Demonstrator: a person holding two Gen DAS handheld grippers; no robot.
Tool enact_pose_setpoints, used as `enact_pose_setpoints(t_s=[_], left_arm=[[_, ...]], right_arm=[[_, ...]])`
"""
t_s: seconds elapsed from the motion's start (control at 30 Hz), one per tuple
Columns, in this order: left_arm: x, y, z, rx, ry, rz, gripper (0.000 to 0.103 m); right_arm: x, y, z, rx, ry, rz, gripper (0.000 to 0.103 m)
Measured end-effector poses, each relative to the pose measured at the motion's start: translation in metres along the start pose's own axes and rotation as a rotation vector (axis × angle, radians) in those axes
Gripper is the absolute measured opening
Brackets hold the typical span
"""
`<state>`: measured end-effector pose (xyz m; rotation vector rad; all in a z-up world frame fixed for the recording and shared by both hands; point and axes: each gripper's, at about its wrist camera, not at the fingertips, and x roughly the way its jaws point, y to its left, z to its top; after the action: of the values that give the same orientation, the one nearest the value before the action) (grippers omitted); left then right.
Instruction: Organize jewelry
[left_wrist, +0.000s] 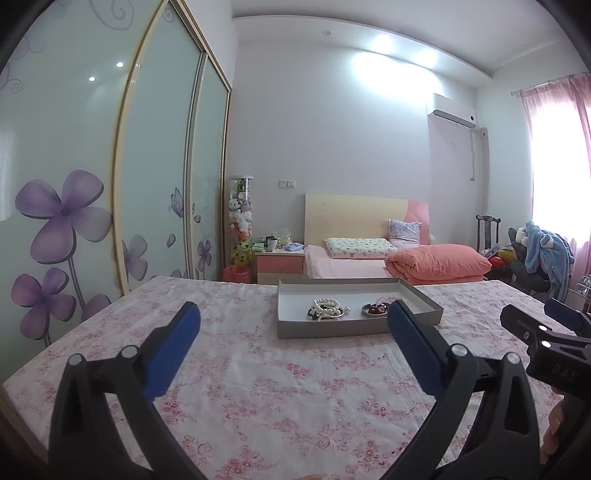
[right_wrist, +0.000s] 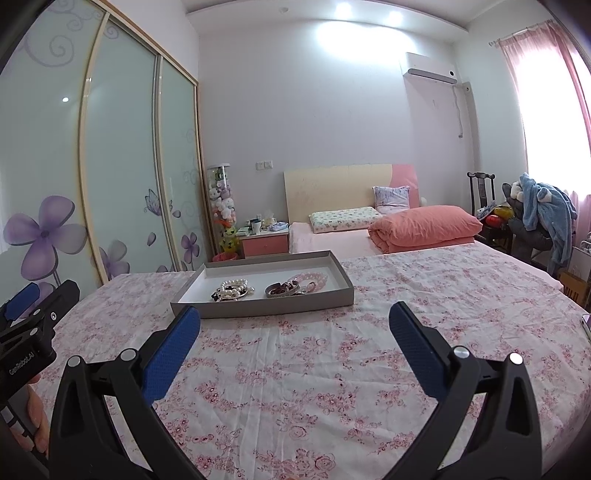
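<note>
A shallow grey tray lies on the floral bedspread ahead of both grippers. In it lie a pile of white pearl and dark bead bracelets, a silver bangle with dark red beads, and a pink chain bracelet. My left gripper is open and empty, a short way before the tray. My right gripper is open and empty, to the right of and before the tray. Each gripper shows at the edge of the other's view.
The floral bedspread covers a wide flat surface. Behind it stand a second bed with an orange quilt, a pink nightstand, a sliding wardrobe at left and a chair with blue clothes at right.
</note>
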<state>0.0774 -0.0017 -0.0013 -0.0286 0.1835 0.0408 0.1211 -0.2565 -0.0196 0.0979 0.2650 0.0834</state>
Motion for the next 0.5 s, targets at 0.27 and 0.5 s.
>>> enact_pose_setpoints(t_s=[0.27,0.5], left_arm=[[0.0002,0.0009,0.0012,-0.001,0.0,-0.002,0.099],[-0.0003,0.0003,0.0008,0.002,0.002,-0.005,0.099]], right_arm=[[-0.0003,-0.0002,0.0,0.003,-0.001,-0.002,0.101],[-0.0002,-0.0005,0.0001,0.001,0.0,-0.002,0.101]])
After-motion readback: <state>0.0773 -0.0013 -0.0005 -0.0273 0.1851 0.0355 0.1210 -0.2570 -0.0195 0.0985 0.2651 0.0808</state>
